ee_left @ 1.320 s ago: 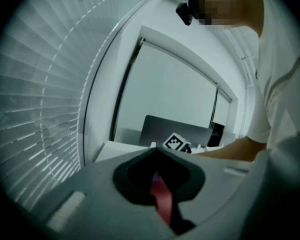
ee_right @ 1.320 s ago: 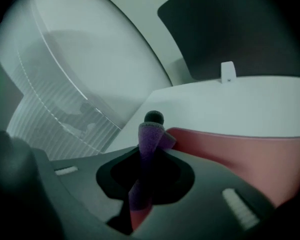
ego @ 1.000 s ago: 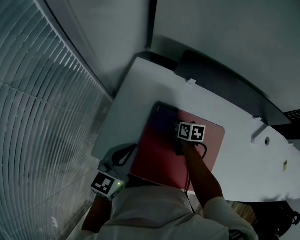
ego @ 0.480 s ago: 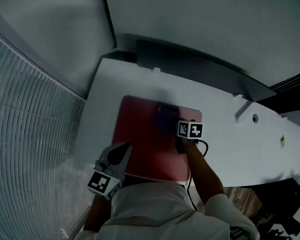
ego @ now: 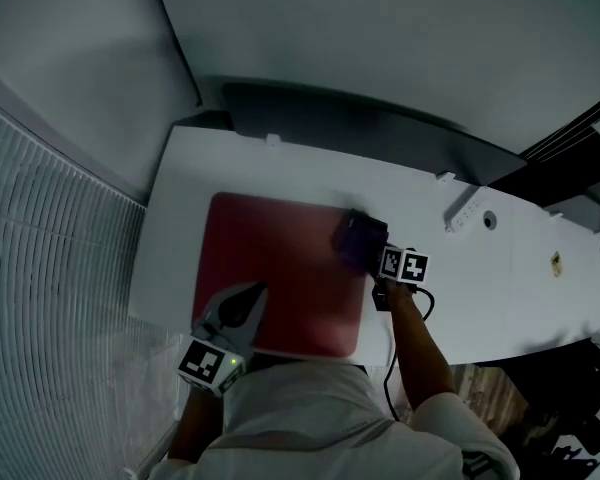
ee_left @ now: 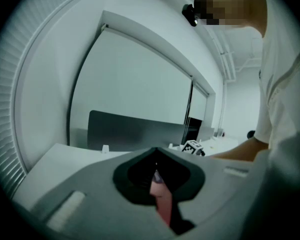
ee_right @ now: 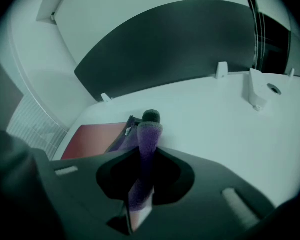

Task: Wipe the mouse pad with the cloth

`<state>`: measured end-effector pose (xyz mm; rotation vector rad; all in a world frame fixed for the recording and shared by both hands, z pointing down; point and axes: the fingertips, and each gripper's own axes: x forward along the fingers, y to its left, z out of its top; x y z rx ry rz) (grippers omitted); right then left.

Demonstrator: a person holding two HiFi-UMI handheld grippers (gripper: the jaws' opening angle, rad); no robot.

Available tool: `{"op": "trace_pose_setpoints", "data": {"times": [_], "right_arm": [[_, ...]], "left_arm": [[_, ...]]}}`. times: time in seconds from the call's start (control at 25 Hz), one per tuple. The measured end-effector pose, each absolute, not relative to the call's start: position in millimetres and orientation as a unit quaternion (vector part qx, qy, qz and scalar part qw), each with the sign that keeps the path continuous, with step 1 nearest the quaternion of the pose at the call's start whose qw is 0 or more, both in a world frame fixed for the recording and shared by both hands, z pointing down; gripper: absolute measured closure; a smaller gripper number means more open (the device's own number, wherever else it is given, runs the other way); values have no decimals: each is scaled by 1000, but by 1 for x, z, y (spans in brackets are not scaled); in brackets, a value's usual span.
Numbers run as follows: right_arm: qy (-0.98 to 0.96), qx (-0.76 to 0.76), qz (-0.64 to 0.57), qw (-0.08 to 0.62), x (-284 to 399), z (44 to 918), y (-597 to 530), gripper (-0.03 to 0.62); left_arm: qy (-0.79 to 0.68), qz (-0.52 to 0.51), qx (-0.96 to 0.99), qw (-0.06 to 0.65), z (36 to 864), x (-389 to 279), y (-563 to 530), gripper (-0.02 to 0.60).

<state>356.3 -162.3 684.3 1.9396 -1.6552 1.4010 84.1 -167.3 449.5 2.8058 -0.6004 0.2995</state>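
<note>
A red mouse pad (ego: pixel 275 268) lies on the white desk (ego: pixel 500 288). My left gripper (ego: pixel 254 295) sits at the pad's near edge, its jaws shut on a thin red strip of the pad (ee_left: pixel 164 206). My right gripper (ego: pixel 373 255) is at the pad's far right corner, shut on a purple cloth (ego: pixel 359 240). The cloth rests half on the pad, half on the desk. In the right gripper view the cloth (ee_right: pixel 146 141) stands up between the jaws of the right gripper (ee_right: pixel 140 186), and the pad (ee_right: pixel 90 136) shows to the left.
A dark panel (ego: pixel 380 133) runs along the desk's back edge. A white socket block (ego: pixel 462 211) and a round cable hole (ego: pixel 490 221) lie right of the pad. Window blinds (ego: pixel 50 268) stand at the left. A black cable (ego: pixel 420 308) hangs from my right gripper.
My right gripper has dragged the cloth rightward across the pad, from its middle to its far right corner. The left gripper has stayed at the pad's near edge.
</note>
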Motion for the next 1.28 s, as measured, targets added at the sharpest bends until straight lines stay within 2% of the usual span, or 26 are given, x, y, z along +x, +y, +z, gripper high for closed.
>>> {"op": "trace_pose_setpoints", "data": {"times": [0.24, 0.44, 0.64, 0.8, 1.08, 1.28], "right_arm": [[-546, 684, 474, 102, 385, 670, -131, 545], [-592, 676, 430, 84, 350, 616, -140, 546], [-662, 620, 417, 52, 264, 573, -176, 545], [-724, 559, 398, 66, 177, 558, -216, 545], [-792, 458, 398, 71, 29, 559, -265, 545], [-792, 424, 432, 81, -44, 587, -292, 545]], "left_arm": [[-205, 109, 965, 120, 448, 85, -159, 578], [-214, 102, 964, 116, 442, 67, -161, 578], [-231, 100, 961, 116, 442, 29, -168, 578], [-270, 103, 949, 126, 452, -19, -177, 578], [-316, 94, 935, 130, 452, -95, -195, 578], [-343, 98, 924, 136, 452, -145, -204, 578]]}}
